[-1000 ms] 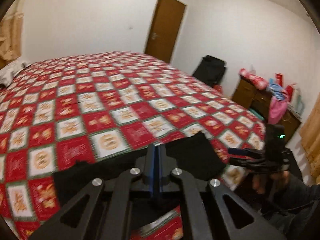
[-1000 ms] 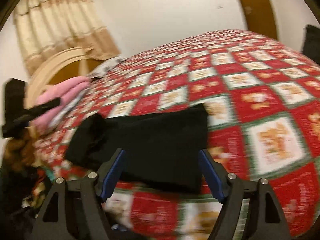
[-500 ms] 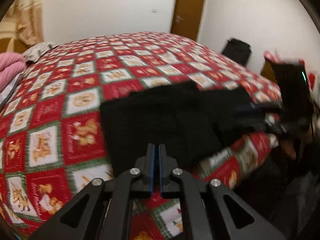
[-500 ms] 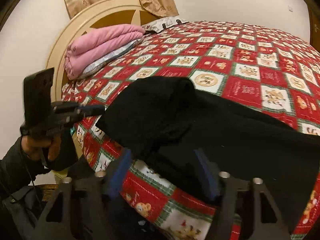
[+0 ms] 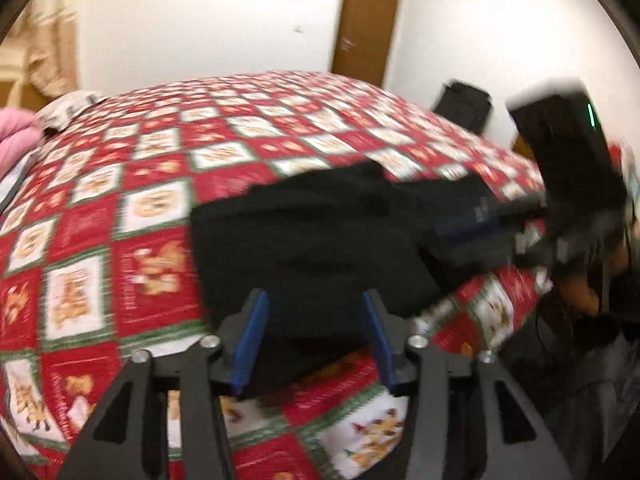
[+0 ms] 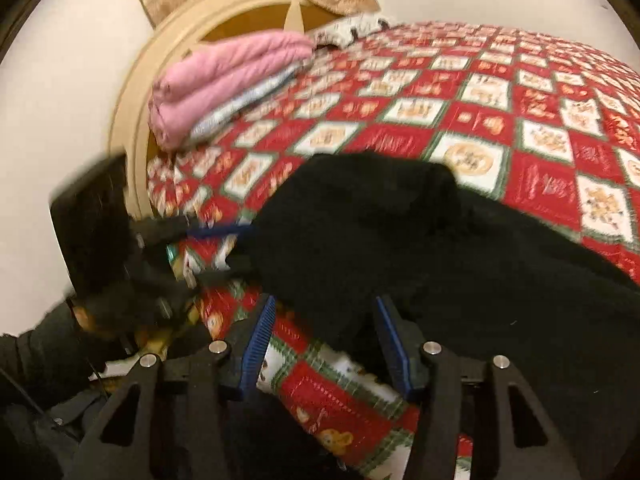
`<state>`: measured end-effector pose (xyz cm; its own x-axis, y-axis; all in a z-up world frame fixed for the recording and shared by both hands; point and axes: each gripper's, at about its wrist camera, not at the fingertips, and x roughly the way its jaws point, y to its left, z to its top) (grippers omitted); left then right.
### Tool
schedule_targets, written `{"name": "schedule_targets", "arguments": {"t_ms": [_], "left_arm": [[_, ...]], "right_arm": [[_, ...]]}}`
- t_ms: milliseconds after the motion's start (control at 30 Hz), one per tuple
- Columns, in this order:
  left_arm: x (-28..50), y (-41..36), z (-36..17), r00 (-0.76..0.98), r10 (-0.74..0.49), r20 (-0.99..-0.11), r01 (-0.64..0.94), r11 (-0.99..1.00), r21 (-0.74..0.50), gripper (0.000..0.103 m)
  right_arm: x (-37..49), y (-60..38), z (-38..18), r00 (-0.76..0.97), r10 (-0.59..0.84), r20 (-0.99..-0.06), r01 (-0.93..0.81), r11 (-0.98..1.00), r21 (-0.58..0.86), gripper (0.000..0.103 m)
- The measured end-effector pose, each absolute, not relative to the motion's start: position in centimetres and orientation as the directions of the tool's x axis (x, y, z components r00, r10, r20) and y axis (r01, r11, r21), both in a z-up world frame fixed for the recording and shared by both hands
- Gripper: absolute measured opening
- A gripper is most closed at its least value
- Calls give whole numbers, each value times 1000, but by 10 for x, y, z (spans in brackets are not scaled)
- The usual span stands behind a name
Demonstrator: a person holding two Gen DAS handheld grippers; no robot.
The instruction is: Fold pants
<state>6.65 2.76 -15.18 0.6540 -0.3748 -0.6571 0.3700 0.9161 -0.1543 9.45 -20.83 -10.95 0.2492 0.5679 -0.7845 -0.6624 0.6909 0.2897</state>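
Home bedroom, quilted bed point(image 5: 120, 216), door point(image 5: 366, 24)

Ahead of me the bed point(image 5: 132, 208) lies wide and bare past the black pants point(image 5: 320, 240), its red patterned cover free to cross. The pants heap at the near edge fills the way between my two tools. A folded pink quilt point(image 6: 224, 84) and the headboard point(image 6: 132, 112) block the far left end. A brown door point(image 5: 366, 26) stands well beyond.
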Motion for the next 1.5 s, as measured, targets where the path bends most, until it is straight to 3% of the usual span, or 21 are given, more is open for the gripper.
{"name": "schedule_targets", "arguments": {"t_ms": [67, 133, 200, 300, 533, 600, 733, 767, 800, 867, 1333, 1367, 1400, 1500], "left_arm": [[68, 42, -151, 674, -356, -648, 322, 930, -176, 64], [73, 51, -156, 675, -361, -643, 290, 932, -219, 68], [76, 57, -162, 663, -372, -650, 262, 928, -264, 68], [78, 60, -166, 656, -380, -652, 251, 925, -286, 68], [81, 54, -166, 657, -390, -644, 268, 921, -284, 68], [84, 49, -170, 652, -388, -652, 276, 922, -273, 68], [87, 42, -179, 619, -395, -679, 288, 918, -271, 68], [87, 41, -181, 616, -389, -685, 288, 921, -263, 68], [87, 39, -183, 613, -391, -687, 294, 920, -261, 68], [87, 38, -184, 607, -394, -690, 299, 918, -262, 68], [93, 46, -193, 596, -401, -696, 273, 916, -293, 68], [93, 46, -194, 596, -402, -695, 272, 915, -297, 68], [93, 46, -194, 595, -406, -694, 271, 914, -302, 68], [93, 47, -193, 595, -406, -693, 270, 914, -303, 68]], "right_arm": [[94, -200, -123, 232, 526, -818, -647, 711, 274, 52], [97, -197, -133, 218, 514, -829, -625, 726, 286, 41], [101, -195, -139, 215, 507, -835, -604, 740, 294, 12], [97, -192, -128, 232, 535, -812, -632, 718, 292, 7], [101, -198, -84, 370, 487, -791, -648, 745, 155, 6], [109, -204, -86, 395, 437, -808, -626, 772, 111, 6], [121, -218, -112, 331, 411, -849, -589, 794, 154, 8], [123, -225, -114, 346, 419, -840, -565, 807, 170, 17], [125, -231, -114, 347, 434, -831, -542, 816, 200, 36], [125, -238, -110, 360, 446, -820, -523, 824, 219, 54], [148, -236, -138, 253, 578, -775, -424, 787, 448, 53], [148, -235, -137, 260, 578, -774, -423, 789, 447, 45], [148, -234, -135, 268, 575, -773, -423, 791, 442, 27], [146, -232, -132, 270, 589, -762, -444, 778, 444, 15]]}}
